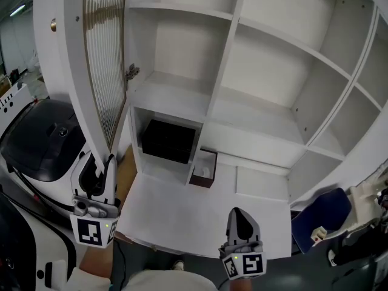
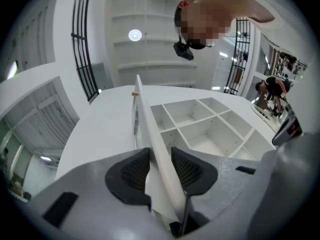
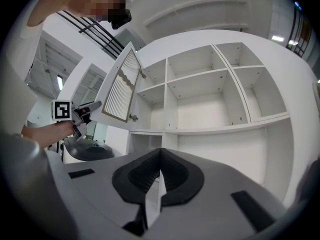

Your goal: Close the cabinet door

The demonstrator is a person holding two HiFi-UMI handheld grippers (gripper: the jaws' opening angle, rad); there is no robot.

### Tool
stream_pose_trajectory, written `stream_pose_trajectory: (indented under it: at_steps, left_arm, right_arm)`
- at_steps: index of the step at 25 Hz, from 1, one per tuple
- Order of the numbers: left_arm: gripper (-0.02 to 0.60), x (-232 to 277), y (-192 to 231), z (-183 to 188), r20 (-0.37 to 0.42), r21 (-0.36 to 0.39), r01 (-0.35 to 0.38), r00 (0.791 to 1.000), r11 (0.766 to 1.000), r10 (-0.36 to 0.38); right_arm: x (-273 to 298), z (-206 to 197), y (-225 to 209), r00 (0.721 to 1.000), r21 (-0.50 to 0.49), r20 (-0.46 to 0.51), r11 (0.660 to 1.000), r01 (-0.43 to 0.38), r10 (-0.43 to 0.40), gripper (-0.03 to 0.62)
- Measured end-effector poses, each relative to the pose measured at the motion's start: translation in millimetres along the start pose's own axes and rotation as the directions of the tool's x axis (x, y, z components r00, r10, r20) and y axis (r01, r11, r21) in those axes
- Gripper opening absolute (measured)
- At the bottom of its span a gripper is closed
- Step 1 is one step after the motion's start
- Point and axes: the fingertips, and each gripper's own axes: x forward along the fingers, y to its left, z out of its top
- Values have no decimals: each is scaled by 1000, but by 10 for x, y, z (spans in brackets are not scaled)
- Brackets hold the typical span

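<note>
Cabinet (image 1: pixel 267 77): white, with open compartments; it fills most of the head view.
Door (image 1: pixel 104 53): swung open at the upper left of the head view, white frame round a ribbed glass panel, hinged at the cabinet's left side.
Bench (image 1: pixel 200 220): white surface at the lower centre, below the compartments.
Machine (image 1: pixel 42 141): dark and rounded, at the left edge, behind the door.
Left gripper (image 1: pixel 104 160): at the lower left, pointing up, pinching the door's lower edge between its pads.
Right gripper (image 1: pixel 239 212): at the lower centre over the bench's front, pads pressed together with nothing in them, well apart from the door.
Black box (image 1: pixel 168 140): inside the low left compartment.
Brown box (image 1: pixel 204 168): just right of the black box.
Knob (image 1: pixel 53 24): brass, on the door frame at the upper left.
</note>
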Motion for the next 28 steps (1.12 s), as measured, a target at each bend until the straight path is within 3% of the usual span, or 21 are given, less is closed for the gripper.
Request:
stream_pose_trajectory:
  at_steps: [11, 19, 28]
  left_arm:
    - [153, 333, -628, -31, -26, 24, 66, 998, 998, -65]
    - [183, 695, -1146, -203, -86, 107, 101, 992, 989, -92]
    - [186, 1163, -1565, -391, -113, 238, 210, 976, 948, -187]
  right_arm:
    - [-179, -58, -321, 1000, 12, -1, 1000, 28, -28, -2]
    - [-398, -88, -679, 995, 22, 11, 995, 95, -96, -2]
    - [-567, -166, -1011, 985, 47, 6, 984, 172, -173, -2]
